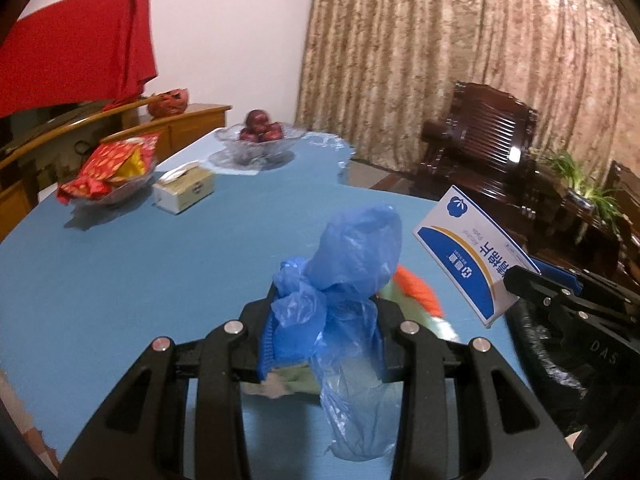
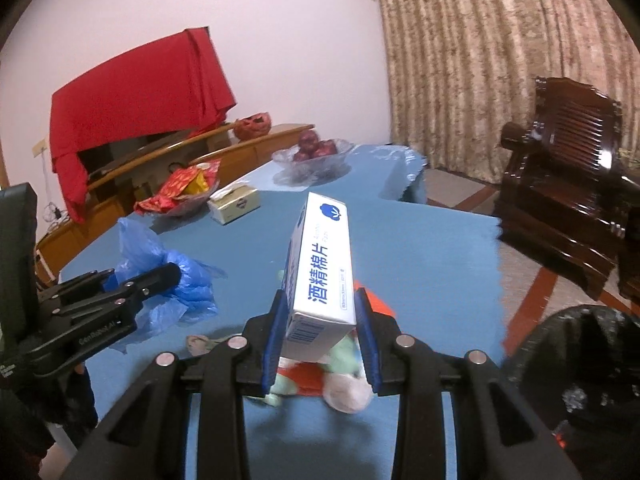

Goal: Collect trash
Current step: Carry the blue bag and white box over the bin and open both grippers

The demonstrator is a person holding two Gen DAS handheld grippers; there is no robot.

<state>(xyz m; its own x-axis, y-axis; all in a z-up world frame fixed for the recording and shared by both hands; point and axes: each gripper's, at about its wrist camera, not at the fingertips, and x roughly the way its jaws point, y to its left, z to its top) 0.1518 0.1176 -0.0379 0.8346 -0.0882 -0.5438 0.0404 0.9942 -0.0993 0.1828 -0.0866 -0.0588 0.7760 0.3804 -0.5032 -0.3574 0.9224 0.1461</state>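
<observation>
Grippers, pair, both loaded with trash above blue table (image 2: pixel 420 248).

Left gripper (image 1: pixel 324 320) clamps a crumpled blue plastic bag (image 1: pixel 352 256); right gripper (image 2: pixel 320 320) clamps a white-and-blue carton (image 2: pixel 324 264), standing up between its pads. Black-lined bin (image 2: pixel 576 364) sits just right of the table edge, nothing dropped yet. Soft scraps (image 2: pixel 340 380) remain on the table under the right gripper, apparently still to collect.
</observation>
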